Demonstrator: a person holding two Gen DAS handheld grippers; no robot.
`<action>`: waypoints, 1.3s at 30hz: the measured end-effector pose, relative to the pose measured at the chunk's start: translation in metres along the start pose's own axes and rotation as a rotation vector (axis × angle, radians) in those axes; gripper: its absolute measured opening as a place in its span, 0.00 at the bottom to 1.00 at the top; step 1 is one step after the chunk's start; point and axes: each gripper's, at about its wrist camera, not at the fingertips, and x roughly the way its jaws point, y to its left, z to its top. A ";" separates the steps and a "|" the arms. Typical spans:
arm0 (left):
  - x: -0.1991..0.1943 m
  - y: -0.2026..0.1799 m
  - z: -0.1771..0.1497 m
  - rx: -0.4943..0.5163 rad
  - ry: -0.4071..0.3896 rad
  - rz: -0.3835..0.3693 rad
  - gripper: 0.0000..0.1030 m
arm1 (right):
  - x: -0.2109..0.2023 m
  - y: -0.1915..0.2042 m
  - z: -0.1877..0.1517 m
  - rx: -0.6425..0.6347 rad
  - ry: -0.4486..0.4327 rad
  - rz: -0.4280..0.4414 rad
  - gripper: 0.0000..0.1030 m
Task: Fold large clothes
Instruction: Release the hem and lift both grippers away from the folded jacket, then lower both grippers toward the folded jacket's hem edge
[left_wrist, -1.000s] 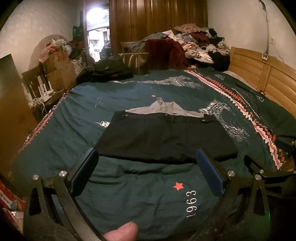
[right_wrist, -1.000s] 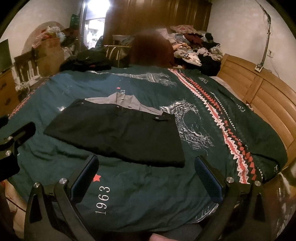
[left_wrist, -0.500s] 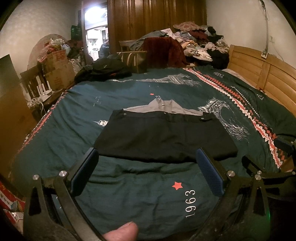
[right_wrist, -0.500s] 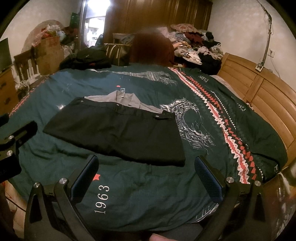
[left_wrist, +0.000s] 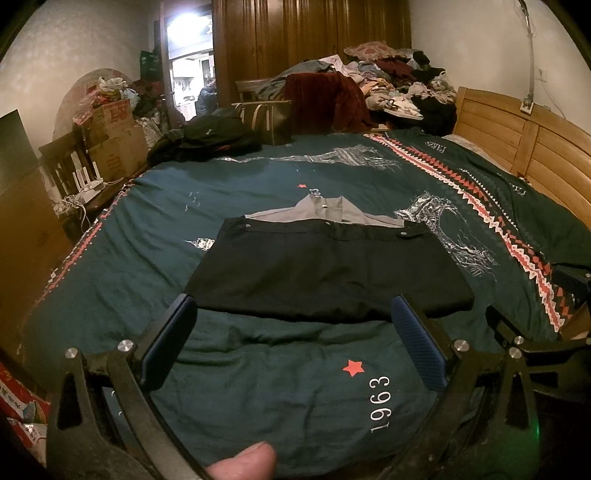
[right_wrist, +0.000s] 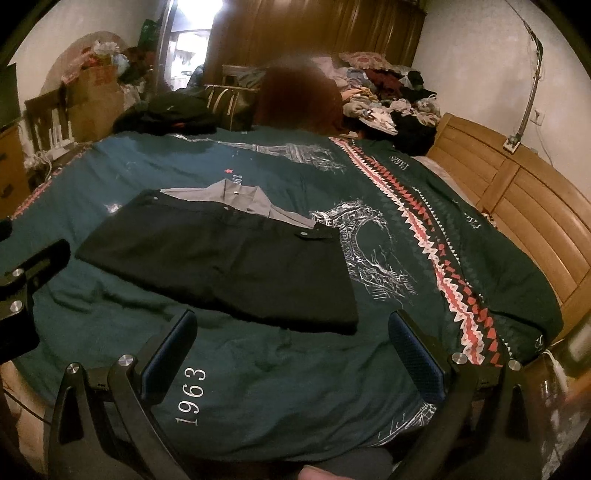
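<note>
A folded black garment (left_wrist: 325, 269) with a grey collar (left_wrist: 321, 210) showing at its far edge lies flat in the middle of a dark green bedspread (left_wrist: 184, 206) printed with Eiffel Tower motifs. The left gripper (left_wrist: 293, 332) hovers over the bedspread's near edge with fingers spread wide, holding nothing; the right gripper (right_wrist: 291, 343), beside it, is likewise spread and empty. Heaped clothes (left_wrist: 391, 81) crowd the far end by the wooden headboard (left_wrist: 524, 147).

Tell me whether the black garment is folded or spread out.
Folded: the black garment lies as a compact rectangle, its grey collar peeking out behind.
</note>
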 end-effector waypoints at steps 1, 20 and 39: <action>0.000 -0.001 0.000 0.003 0.001 0.002 1.00 | 0.000 0.000 0.000 0.000 0.000 0.000 1.00; 0.005 -0.003 -0.004 0.012 0.013 0.006 1.00 | 0.004 -0.002 0.001 -0.042 -0.012 -0.036 1.00; 0.008 0.000 -0.001 0.020 0.028 -0.005 1.00 | -0.001 0.001 0.001 -0.068 -0.047 -0.083 1.00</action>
